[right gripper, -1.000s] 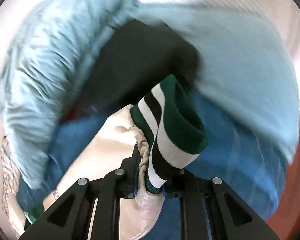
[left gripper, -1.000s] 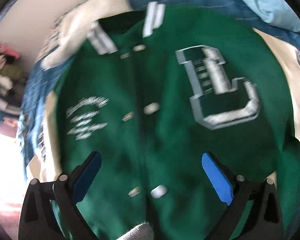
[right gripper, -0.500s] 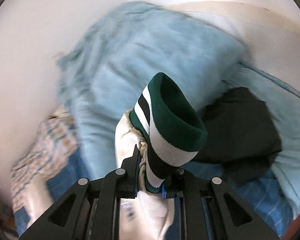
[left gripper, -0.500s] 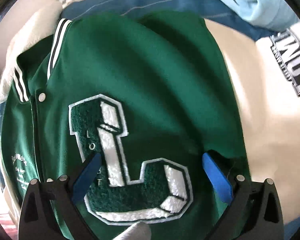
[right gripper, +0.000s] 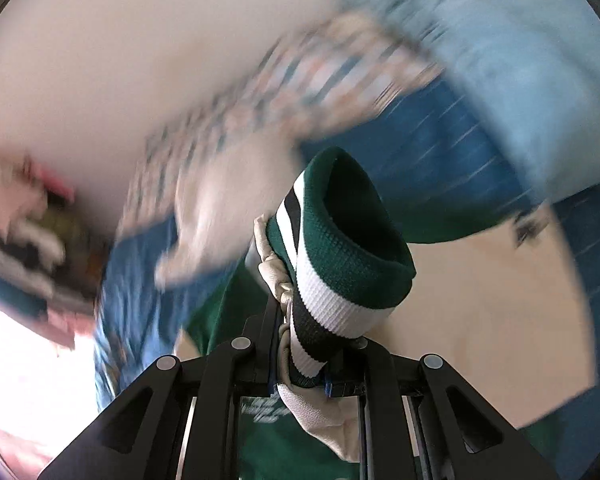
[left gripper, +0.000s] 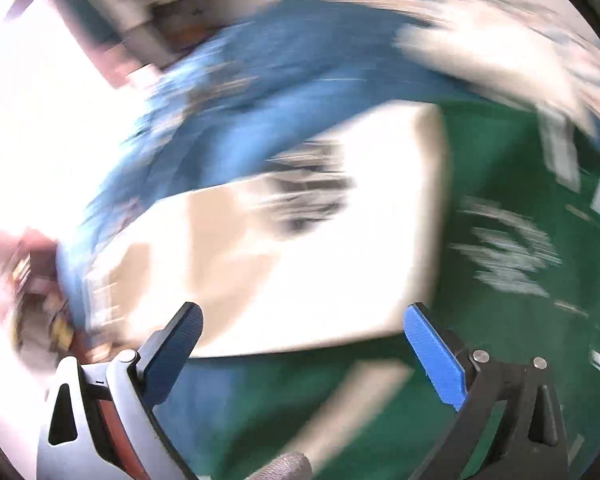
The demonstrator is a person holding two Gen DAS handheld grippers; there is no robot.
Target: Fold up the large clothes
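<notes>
A green varsity jacket (left gripper: 512,340) with cream sleeves lies on a blue bed sheet (left gripper: 300,60). In the blurred left wrist view a cream sleeve (left gripper: 300,248) with a dark patch stretches across the middle. My left gripper (left gripper: 300,332) hovers open above the sleeve's lower edge, nothing between its blue pads. In the right wrist view my right gripper (right gripper: 300,376) is shut on the jacket's sleeve cuff (right gripper: 340,264), a green ribbed cuff with white and black stripes standing up from the jaws. Cream sleeve leather (right gripper: 324,420) hangs below the grip.
A light blue duvet (right gripper: 520,60) is bunched at the far side of the bed. A checked cloth (right gripper: 260,100) lies along the wall. Piled clothes (right gripper: 20,232) sit beyond the bed's left edge. A cream sleeve (right gripper: 492,312) spreads at right.
The left gripper swept fast from over the jacket's letter patch to over a cream sleeve, rolling as it went, still open. The right gripper swung round, keeping its hold on the cuff.
</notes>
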